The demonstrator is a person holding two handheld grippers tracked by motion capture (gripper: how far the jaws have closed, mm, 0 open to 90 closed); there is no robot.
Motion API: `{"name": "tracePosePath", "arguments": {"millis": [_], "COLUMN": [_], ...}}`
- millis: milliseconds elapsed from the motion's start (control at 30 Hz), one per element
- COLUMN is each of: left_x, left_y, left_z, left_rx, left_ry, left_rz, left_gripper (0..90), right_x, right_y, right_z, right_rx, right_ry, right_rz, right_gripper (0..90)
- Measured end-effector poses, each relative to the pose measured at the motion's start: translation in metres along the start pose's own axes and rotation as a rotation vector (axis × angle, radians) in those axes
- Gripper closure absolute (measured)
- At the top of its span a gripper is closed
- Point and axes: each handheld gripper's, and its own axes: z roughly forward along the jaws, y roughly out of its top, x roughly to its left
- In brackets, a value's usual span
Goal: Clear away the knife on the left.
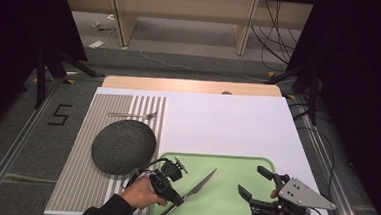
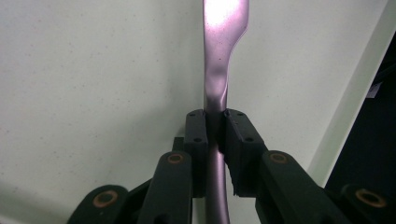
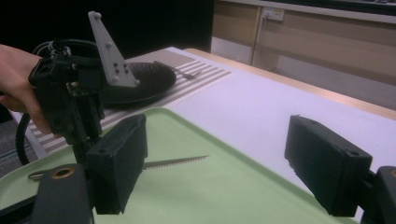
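Steel knife sits clamped by its handle in the left gripper over the green tray, right gripper gaping idle, so next it likely needs carrying beside the plate.
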Motion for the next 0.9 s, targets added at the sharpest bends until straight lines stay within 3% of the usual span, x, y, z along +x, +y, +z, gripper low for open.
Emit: {"name": "tracePosePath", "arguments": {"millis": [233,467,567,667,900], "left_x": [0.004,0.001,-0.002,-0.005,-0.017], "left_y": [0.000,0.000,0.000,0.002,0.004], "left_z": [0.007,0.004,0.003,-0.005,-0.010], "left_rx": [0.033,0.026,0.008,-0.040,-0.125], "left_ry": [0.016,0.041,0.051,0.075,0.146], "left_rz": [-0.015,0.033,0.074,0.119,0.180], "left_gripper": [79.1,78.9,69.8,50.7,36.5], "right_x": [0.000,0.000,0.000,0.000,0.000], "right_y": [0.000,0.000,0.000,0.000,0.000], "right_z": [0.000,0.000,0.000,0.000,0.000], "right_rx": [0.002,0.002,0.001,0.001,0.003], "right_ry": [-0.001,0.000,0.001,-0.001,0.000], "right_rz": [0.001,0.001,0.001,-0.002,0.002], "right_gripper": [22.0,22.0,22.0,22.0,22.0]}}
